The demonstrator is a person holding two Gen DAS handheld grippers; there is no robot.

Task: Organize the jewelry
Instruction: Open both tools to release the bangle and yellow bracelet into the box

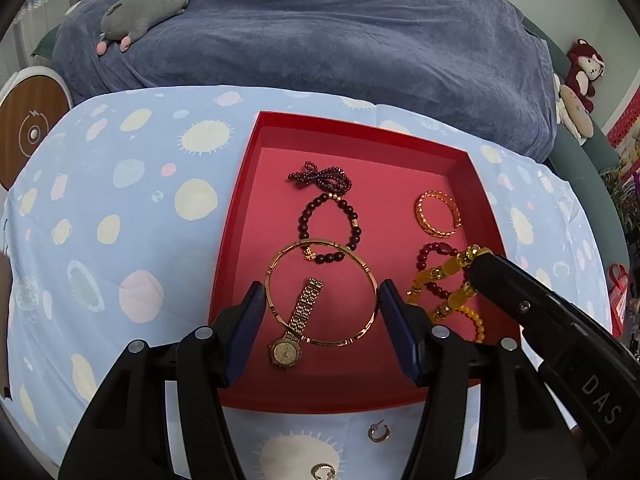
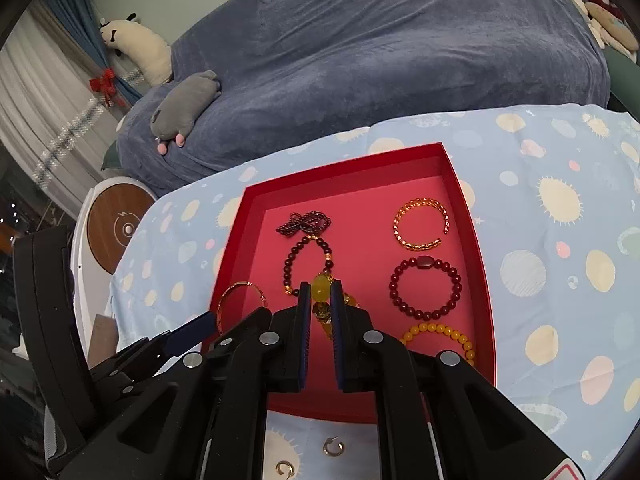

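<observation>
The left gripper (image 1: 322, 300) clamps the gold bangle (image 1: 320, 292) above the red tray (image 1: 240, 208), near its front edge. The right gripper (image 2: 320, 300), nearly closed, pinches the yellow bead bracelet (image 2: 321, 286) over the tray's middle.

Left gripper (image 1: 322, 304): your pads clamp the gold bangle's (image 1: 320, 292) rim.
Watch (image 1: 298, 322): lies under that bangle.
Right gripper (image 1: 478, 268): your tips hold the yellow bead bracelet (image 1: 448, 280) over the red tray (image 1: 244, 184).

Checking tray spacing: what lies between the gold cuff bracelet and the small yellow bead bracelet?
The dark red bead bracelet lies between the gold cuff bracelet and the yellow bead bracelet, seen in the right wrist view.
</observation>
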